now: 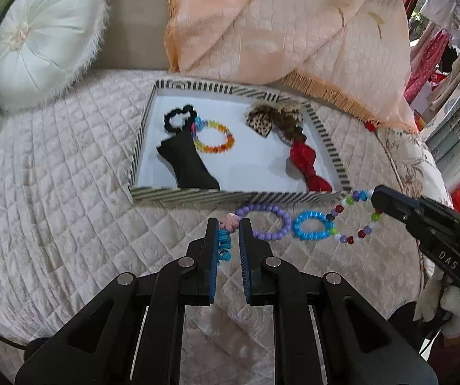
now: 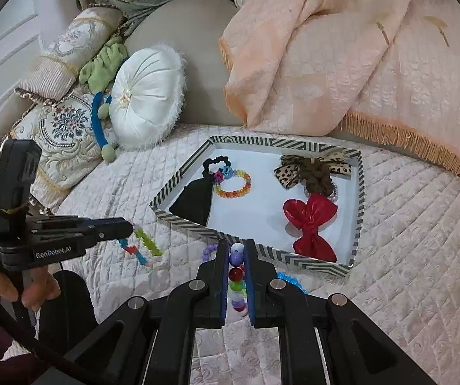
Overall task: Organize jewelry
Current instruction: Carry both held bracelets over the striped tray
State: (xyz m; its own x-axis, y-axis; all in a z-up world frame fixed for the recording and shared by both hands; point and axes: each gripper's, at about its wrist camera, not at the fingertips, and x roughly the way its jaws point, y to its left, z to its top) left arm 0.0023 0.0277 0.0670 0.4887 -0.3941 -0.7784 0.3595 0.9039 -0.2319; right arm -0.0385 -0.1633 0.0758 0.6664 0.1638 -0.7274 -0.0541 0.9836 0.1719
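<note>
My left gripper [image 1: 229, 223] is shut on a multicoloured spiral coil band [image 1: 223, 243], which dangles from its tip [image 2: 130, 228] above the quilt in the right wrist view. My right gripper [image 2: 237, 243] is shut on a bracelet of mixed coloured beads [image 2: 236, 271], whose loop [image 1: 355, 224] hangs from its tip [image 1: 374, 197]. A purple bead bracelet [image 1: 265, 223] and a blue bracelet [image 1: 313, 226] lie on the quilt just in front of the striped tray [image 1: 230, 197]. The tray holds a rainbow bracelet [image 1: 215, 139], a black scrunchie [image 1: 178, 117], a black pouch [image 1: 188, 163], a leopard bow [image 1: 262, 120] and a red bow [image 1: 306, 166].
The tray sits on a quilted cream bedspread [image 1: 53, 176]. A round white cushion [image 1: 44, 38] and patterned pillows [image 2: 63, 128] lie at the back left. A peach fringed throw [image 1: 278, 32] is draped behind the tray. A hand [image 2: 34, 288] grips the left gripper's handle.
</note>
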